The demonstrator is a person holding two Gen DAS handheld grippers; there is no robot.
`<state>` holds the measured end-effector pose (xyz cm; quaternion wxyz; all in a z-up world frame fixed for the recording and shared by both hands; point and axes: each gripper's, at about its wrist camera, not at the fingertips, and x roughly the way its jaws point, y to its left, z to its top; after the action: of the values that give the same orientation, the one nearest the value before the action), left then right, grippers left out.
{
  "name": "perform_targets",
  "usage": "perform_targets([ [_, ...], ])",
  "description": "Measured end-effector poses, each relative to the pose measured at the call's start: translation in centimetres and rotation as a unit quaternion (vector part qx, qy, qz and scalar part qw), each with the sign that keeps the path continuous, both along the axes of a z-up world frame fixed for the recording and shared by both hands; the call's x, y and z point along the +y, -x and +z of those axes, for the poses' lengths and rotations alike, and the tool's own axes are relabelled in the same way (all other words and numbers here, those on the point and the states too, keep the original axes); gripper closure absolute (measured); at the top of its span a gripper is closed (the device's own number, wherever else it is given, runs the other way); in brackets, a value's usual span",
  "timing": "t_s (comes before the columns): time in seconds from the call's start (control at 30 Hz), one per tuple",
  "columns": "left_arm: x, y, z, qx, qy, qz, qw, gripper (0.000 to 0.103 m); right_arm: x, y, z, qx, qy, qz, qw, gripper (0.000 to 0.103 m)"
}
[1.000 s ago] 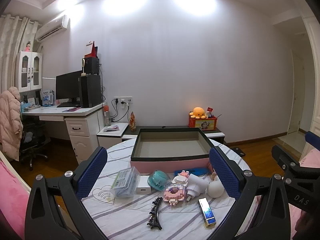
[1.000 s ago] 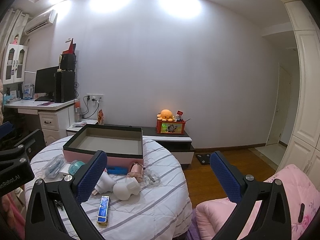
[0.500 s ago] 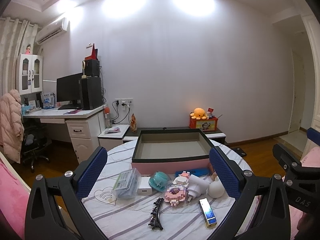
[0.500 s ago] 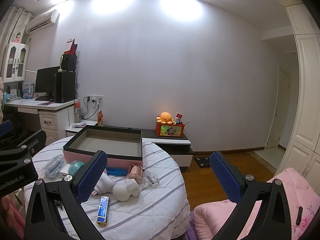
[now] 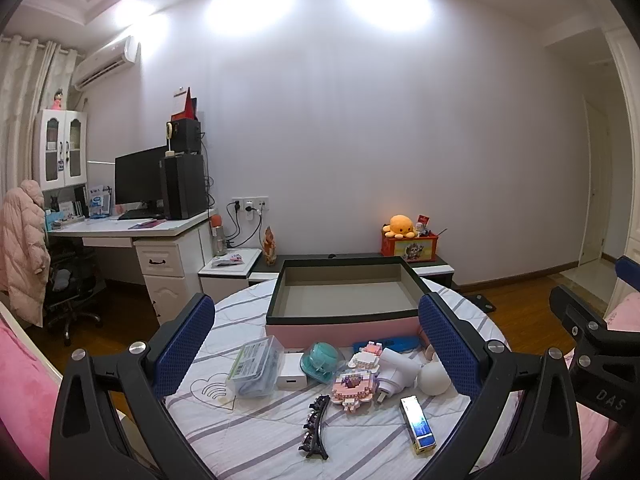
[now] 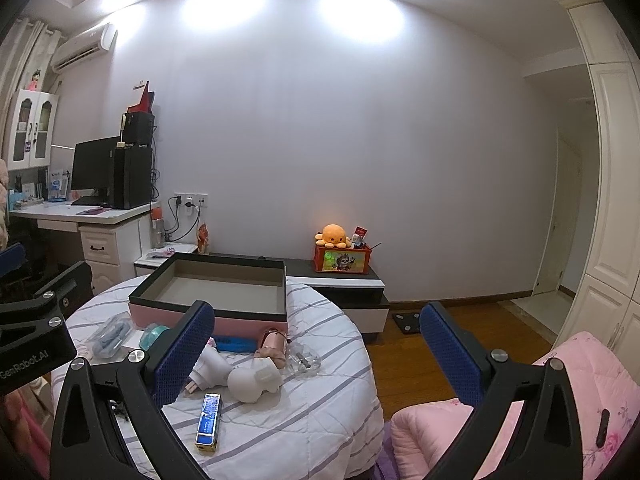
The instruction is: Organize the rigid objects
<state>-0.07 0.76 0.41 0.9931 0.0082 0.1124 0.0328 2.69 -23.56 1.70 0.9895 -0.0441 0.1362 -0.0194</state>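
You have not started sorting: the pink box (image 5: 340, 324) sits empty at the back of the surface (image 5: 264, 432), every loose item, the hair clip (image 5: 314, 426) included, lies in front of it, and your left gripper (image 5: 316, 344) and right gripper (image 6: 316, 340) both hover wide and empty.

1. Left gripper (image 5: 316, 340) — black plastic frame with triangular cut-outs, silver round screws at the joints.
2. Its fingers (image 5: 186, 344) carry dimpled blue pads.
3. Right gripper (image 6: 316, 344) — same black frame, blue pads, silver screws.
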Motion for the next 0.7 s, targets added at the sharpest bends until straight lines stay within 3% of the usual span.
perform_targets([
  [0.47,0.1,0.0,0.0,0.004,-0.005,-0.012,0.9999,0.0,-0.1,-0.1,0.0,0.001,-0.004,-0.001,1.0,0.0],
  [0.7,0.2,-1.7,-1.1,0.046,0.0,-0.013,0.9989,0.0,0.1,-0.8,-0.4,0.018,-0.001,0.003,1.0,0.0],
])
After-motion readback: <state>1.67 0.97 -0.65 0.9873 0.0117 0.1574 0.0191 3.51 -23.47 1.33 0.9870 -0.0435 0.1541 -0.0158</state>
